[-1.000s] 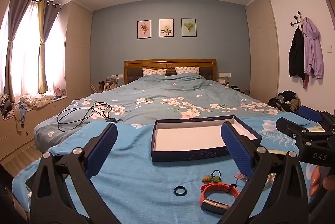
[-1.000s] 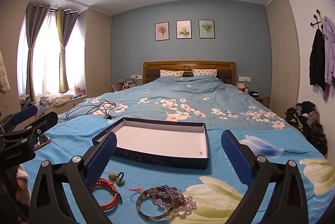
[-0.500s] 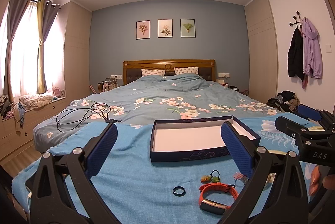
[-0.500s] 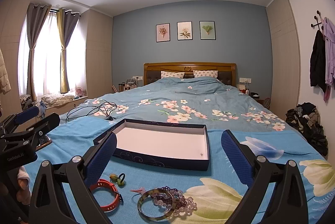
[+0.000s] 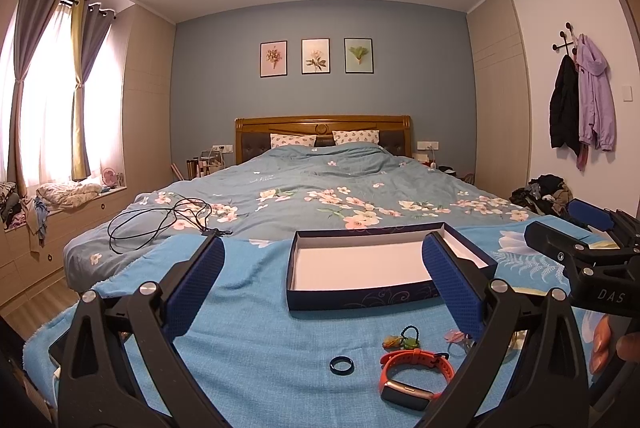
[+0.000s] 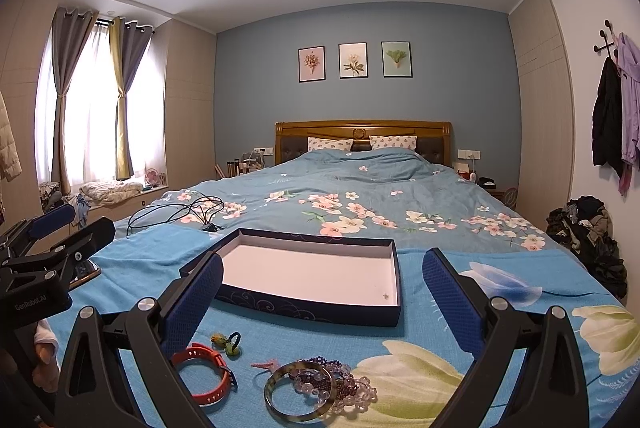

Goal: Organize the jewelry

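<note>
An empty dark blue box with a white inside lies on the blue cloth at the foot of the bed. In front of it lie an orange watch band, a small dark ring, a green hair tie, a pink clip, a mottled bangle and bead bracelets. My left gripper is open and holds nothing, just behind the ring. My right gripper is open too, above the bangle and beads.
A black cable lies coiled on the flowered duvet at the left. A phone rests on the cloth's left edge. A pile of clothes sits on the floor at the right. A person's fingers show by the right gripper.
Both views have drifted slightly; the box and the jewelry lie where they were. Both grippers stay open.
</note>
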The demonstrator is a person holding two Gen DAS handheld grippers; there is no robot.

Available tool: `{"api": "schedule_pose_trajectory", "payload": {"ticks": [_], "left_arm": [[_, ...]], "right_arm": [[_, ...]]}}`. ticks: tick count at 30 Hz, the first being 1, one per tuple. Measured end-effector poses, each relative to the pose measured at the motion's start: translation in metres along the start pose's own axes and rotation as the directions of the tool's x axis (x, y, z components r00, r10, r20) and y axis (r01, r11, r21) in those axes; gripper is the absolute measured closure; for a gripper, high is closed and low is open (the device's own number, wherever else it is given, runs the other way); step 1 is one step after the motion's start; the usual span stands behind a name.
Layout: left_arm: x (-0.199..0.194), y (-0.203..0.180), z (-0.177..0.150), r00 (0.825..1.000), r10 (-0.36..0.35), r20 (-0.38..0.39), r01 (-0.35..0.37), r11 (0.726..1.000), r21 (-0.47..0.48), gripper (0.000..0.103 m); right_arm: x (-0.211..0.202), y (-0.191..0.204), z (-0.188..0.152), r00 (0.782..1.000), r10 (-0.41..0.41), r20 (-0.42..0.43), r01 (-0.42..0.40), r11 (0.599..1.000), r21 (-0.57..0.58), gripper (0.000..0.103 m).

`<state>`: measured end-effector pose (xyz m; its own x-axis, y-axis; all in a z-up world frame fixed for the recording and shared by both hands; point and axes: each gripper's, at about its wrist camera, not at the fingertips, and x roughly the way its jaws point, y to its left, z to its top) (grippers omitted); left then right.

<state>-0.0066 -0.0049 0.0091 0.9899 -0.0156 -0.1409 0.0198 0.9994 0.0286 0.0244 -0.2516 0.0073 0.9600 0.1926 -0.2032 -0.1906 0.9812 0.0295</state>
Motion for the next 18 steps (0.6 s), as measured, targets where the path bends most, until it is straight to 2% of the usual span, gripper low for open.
{"api": "schedule_pose_trajectory", "payload": {"ticks": [18], "left_arm": [[0.0022, 0.0014, -0.0045, 1.0, -0.003, -0.003, 0.003, 1.0, -0.004, 0.006]], "right_arm": [[-0.0003, 0.006, 0.0013, 1.0, -0.001, 0.021, 0.001, 1.0, -0.007, 0.006]]}}
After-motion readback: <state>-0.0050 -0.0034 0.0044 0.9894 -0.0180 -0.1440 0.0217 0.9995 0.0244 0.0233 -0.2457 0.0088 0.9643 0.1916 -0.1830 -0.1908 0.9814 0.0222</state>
